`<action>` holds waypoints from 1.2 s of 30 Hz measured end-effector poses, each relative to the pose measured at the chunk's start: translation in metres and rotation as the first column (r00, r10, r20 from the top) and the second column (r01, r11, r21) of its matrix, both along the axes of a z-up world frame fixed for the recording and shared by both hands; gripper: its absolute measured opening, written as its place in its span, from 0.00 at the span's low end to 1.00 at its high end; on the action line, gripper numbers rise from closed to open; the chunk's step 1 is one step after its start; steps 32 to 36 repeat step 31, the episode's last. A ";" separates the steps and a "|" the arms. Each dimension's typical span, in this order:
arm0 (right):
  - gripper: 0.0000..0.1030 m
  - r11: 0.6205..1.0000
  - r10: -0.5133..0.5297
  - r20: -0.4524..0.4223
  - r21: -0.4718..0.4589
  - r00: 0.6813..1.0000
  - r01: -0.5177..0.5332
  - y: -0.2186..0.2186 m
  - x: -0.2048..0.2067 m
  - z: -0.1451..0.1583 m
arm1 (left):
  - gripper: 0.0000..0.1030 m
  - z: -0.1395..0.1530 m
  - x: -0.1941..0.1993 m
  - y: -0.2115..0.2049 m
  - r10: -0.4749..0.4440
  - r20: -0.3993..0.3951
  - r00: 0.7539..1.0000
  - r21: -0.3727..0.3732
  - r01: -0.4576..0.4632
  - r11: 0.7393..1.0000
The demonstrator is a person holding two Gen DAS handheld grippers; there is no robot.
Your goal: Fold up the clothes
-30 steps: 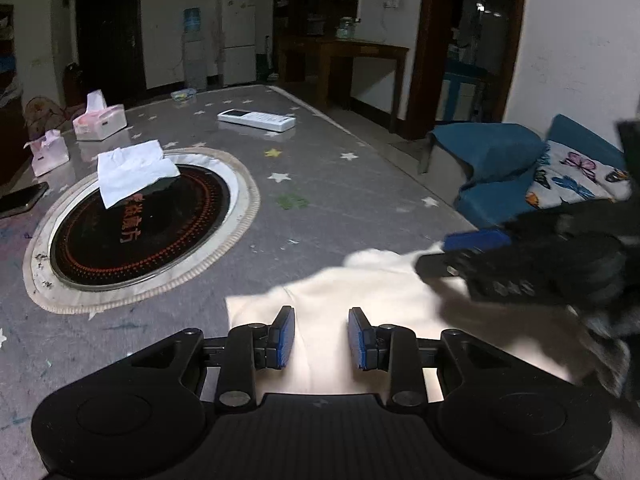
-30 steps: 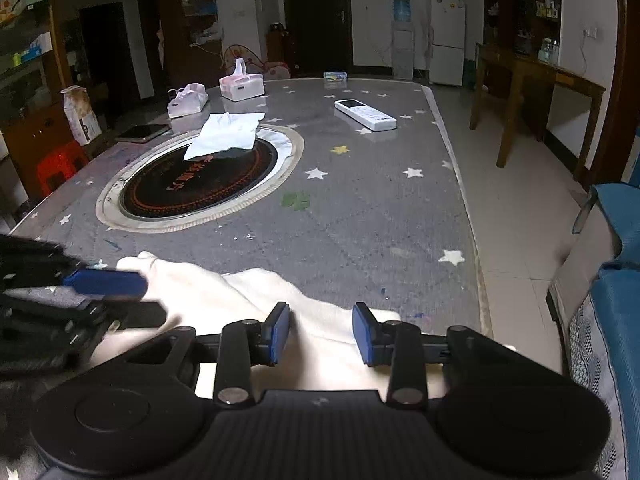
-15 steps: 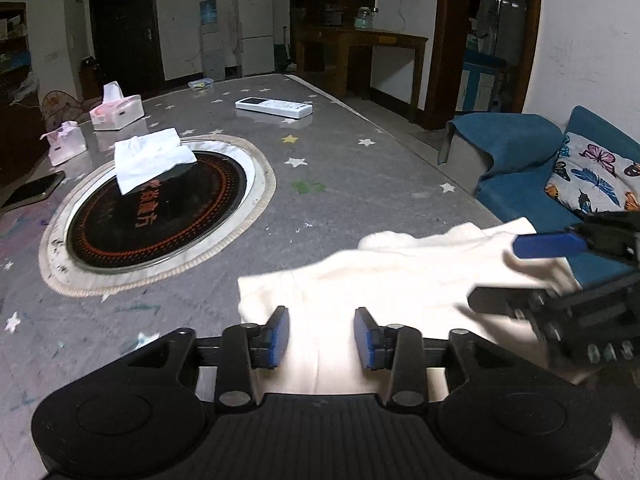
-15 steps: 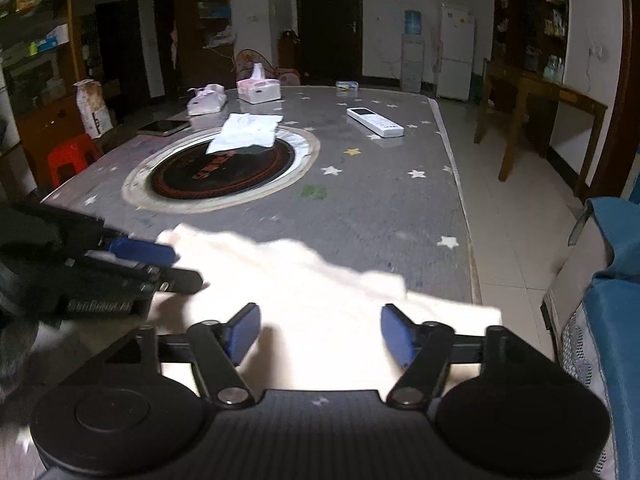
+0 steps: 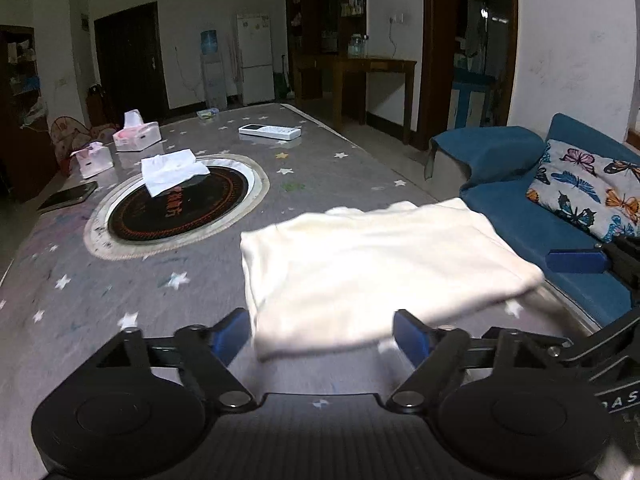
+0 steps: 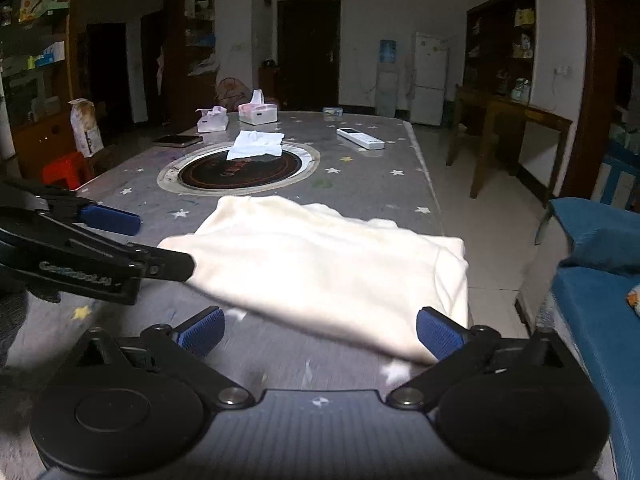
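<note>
Star-printed table (image 5: 120, 280), cream folded garment (image 5: 372, 264)

Long grey surface (image 5: 200, 280) with a star print, carrying a folded garment and small household items.

A cream folded garment (image 5: 372, 264) lies flat at the near end, by the edge beside the sofa. Further along sits a round black inset with a pale rim (image 5: 176, 208), a white tissue (image 5: 172, 170) lying partly across it. Beyond are two pink-and-white tissue boxes (image 5: 136, 136), a dark phone (image 5: 68, 196) near the other long edge, a white remote control (image 5: 270, 132), and a small packet (image 5: 208, 113) at the far end.
</note>
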State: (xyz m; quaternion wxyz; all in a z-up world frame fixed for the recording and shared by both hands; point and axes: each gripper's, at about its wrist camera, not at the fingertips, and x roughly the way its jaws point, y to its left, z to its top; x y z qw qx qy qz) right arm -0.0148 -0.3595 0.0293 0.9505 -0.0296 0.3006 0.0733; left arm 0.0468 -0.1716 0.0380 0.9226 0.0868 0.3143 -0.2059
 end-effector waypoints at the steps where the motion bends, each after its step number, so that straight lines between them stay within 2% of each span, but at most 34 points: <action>1: 1.00 1.000 -0.008 0.004 -0.006 1.000 0.008 0.002 -0.008 0.000 | 0.86 0.000 -0.009 0.002 -0.001 0.009 1.000 0.000 0.001 1.000; 6: 1.00 0.999 -0.032 0.023 -0.015 0.999 0.033 0.012 -0.045 0.000 | 0.96 0.000 -0.049 0.012 -0.015 0.036 0.999 0.005 0.014 1.000; 14: 1.00 0.998 -0.056 0.053 -0.028 0.997 0.058 0.030 -0.084 0.000 | 1.00 0.000 -0.088 0.025 0.004 0.073 0.997 -0.010 -0.003 1.000; 22: 1.00 0.995 -0.097 0.046 -0.004 0.994 0.097 0.033 -0.094 -0.001 | 1.00 0.005 -0.101 0.030 0.034 0.090 0.995 -0.022 -0.032 0.999; 36: 1.00 0.991 -0.126 0.012 0.035 0.992 0.126 0.026 -0.096 -0.005 | 1.00 0.001 -0.104 0.026 0.035 0.063 0.997 -0.028 -0.034 0.999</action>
